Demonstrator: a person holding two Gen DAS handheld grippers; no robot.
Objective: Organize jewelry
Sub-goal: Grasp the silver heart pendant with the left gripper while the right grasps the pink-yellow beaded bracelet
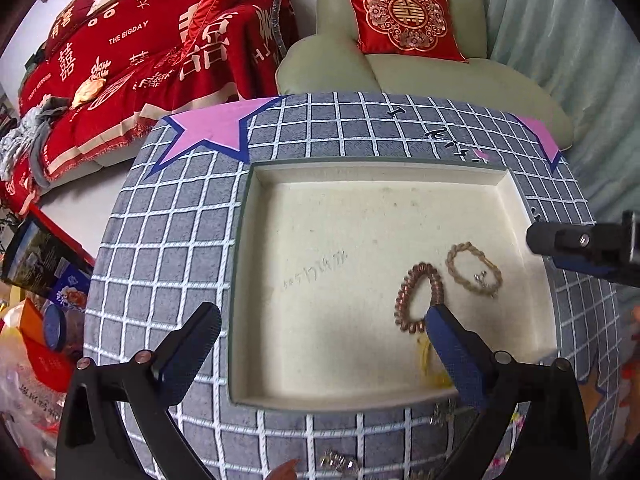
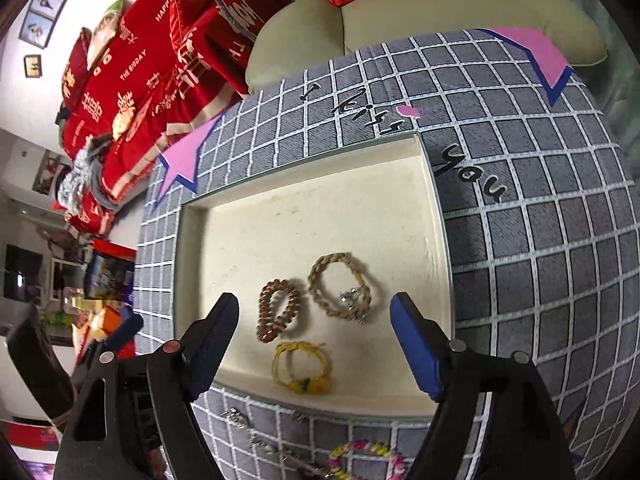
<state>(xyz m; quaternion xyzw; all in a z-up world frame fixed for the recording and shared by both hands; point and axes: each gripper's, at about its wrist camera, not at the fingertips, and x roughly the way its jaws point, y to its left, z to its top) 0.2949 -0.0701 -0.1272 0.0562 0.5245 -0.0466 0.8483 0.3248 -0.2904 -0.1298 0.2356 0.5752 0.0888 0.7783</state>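
A cream tray (image 1: 256,272) (image 2: 192,264) lies on the checked grey cloth. In it lie a copper spiral bracelet (image 1: 418,298) (image 2: 278,308), a tan braided bracelet with a silver charm (image 1: 474,270) (image 2: 340,284) and a yellow cord bracelet (image 2: 300,368), partly hidden in the left wrist view (image 1: 430,364). My left gripper (image 1: 324,312) is open and empty above the tray's near half. My right gripper (image 2: 316,304) is open and empty over the bracelets; it also shows in the left wrist view (image 1: 580,248).
More jewelry lies on the cloth before the tray: silver chains (image 2: 256,428) (image 1: 340,460) and a pink-yellow bead bracelet (image 2: 364,450). A green sofa with a red cushion (image 1: 404,20) stands behind the table. Boxes and bags (image 1: 44,300) crowd the floor at the left.
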